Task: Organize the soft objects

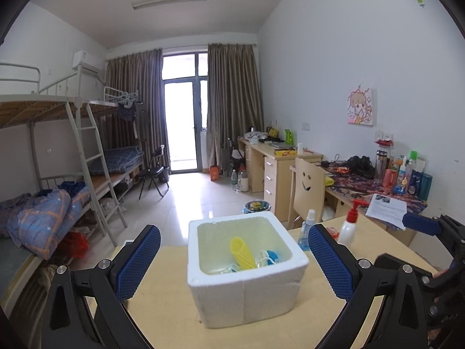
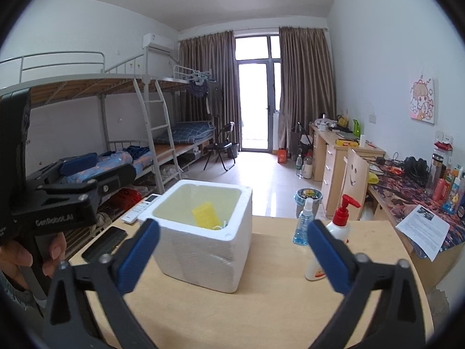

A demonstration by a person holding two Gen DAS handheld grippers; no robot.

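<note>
Left claw (image 1: 234,257) was spread wide, nothing between its blue pads, nothing gripped. White foam box (image 1: 247,273) sat dead ahead, between the two fingers' lines and just beyond the tips, resting on the counter (image 1: 162,305). Inside the box: yellow mesh sleeve (image 1: 242,253) leaning tilted against the near wall, a blue soft piece (image 1: 273,255) to its right, white cord-like bits around them on the box floor. Can't tell exactly what the white bits were.

Right claw (image 2: 232,251) was also fully apart and empty. Box (image 2: 200,232) was ahead and slightly left of its centre line, near the left fingertip; not touching from what's visible. Yellow sleeve (image 2: 205,214) showed over the box rim from this side too.

Ahead-right of the right claw: clear blue spray bottle (image 2: 303,224) and a white pump bottle with red top (image 2: 334,235), both upright on the counter, the pump bottle partly behind the right finger. In the left view the same two stood just past the left claw's right finger.

Left of the right claw: the left claw's body held in a person's hand (image 2: 32,256). Beyond it, at the counter's left edge, a black phone (image 2: 104,242) lying flat and a white remote (image 2: 141,208) further out.

Far right of both: second desk with a printed sheet (image 2: 424,231) hanging over its edge.
</note>
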